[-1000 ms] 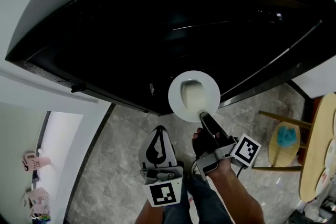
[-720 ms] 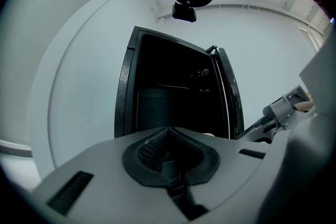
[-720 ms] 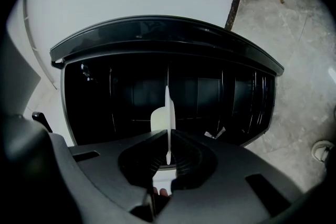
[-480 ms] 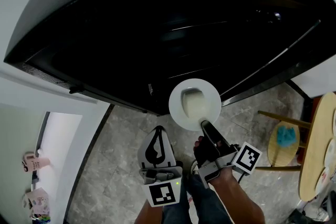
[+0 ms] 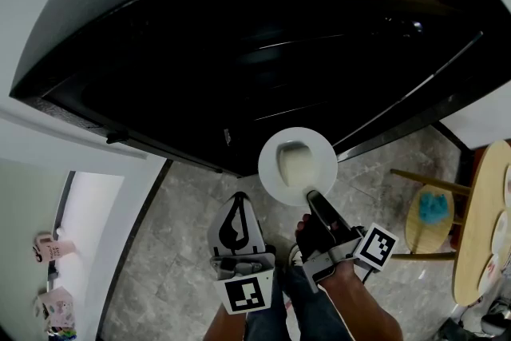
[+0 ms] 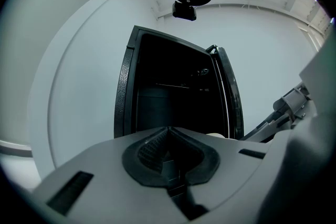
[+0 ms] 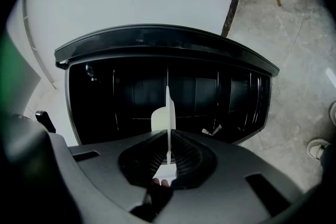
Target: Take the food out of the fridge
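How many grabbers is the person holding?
2. The left gripper is low at the middle, shut and empty; the right gripper beside it pinches the round white plate before the black fridge.

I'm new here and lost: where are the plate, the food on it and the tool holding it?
plate (image 5: 270,172), head view, bare left rim.
food (image 5: 294,162), head view, its middle.
right tool (image 5: 310,196), head view, between its tips.

We see a grey tiled floor (image 5: 176,251); on it stand the black fridge (image 5: 239,76), a wooden stool (image 5: 418,237) and a round wooden table (image 5: 476,212).
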`<action>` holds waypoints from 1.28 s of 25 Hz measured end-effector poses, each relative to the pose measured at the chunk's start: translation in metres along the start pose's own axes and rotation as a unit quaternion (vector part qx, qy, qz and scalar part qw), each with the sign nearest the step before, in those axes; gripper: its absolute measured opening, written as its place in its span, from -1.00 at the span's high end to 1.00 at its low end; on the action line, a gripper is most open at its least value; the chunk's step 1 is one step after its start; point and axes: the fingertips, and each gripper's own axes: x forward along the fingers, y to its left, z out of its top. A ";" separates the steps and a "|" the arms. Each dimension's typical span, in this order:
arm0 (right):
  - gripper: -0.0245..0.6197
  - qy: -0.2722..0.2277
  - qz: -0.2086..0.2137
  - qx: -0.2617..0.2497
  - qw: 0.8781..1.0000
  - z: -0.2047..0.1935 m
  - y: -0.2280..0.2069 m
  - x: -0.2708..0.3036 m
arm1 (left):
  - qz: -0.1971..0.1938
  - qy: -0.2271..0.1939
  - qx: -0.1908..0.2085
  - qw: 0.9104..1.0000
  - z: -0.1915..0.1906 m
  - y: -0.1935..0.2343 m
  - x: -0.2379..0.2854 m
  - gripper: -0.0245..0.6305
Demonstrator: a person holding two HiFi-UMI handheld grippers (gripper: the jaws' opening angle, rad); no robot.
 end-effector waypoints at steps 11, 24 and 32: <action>0.81 0.002 0.014 0.000 1.000 -0.003 0.032 -0.002 | -0.001 -0.004 0.000 1.000 0.022 -0.002 0.000 0.88; 0.82 0.002 0.030 0.002 1.000 -0.008 0.091 -0.014 | 0.009 -0.011 -0.007 1.000 0.064 0.002 -0.009 0.88; 0.82 0.017 0.016 -0.009 1.000 -0.022 0.118 -0.033 | 0.020 -0.004 -0.014 1.000 0.083 0.006 -0.021 0.88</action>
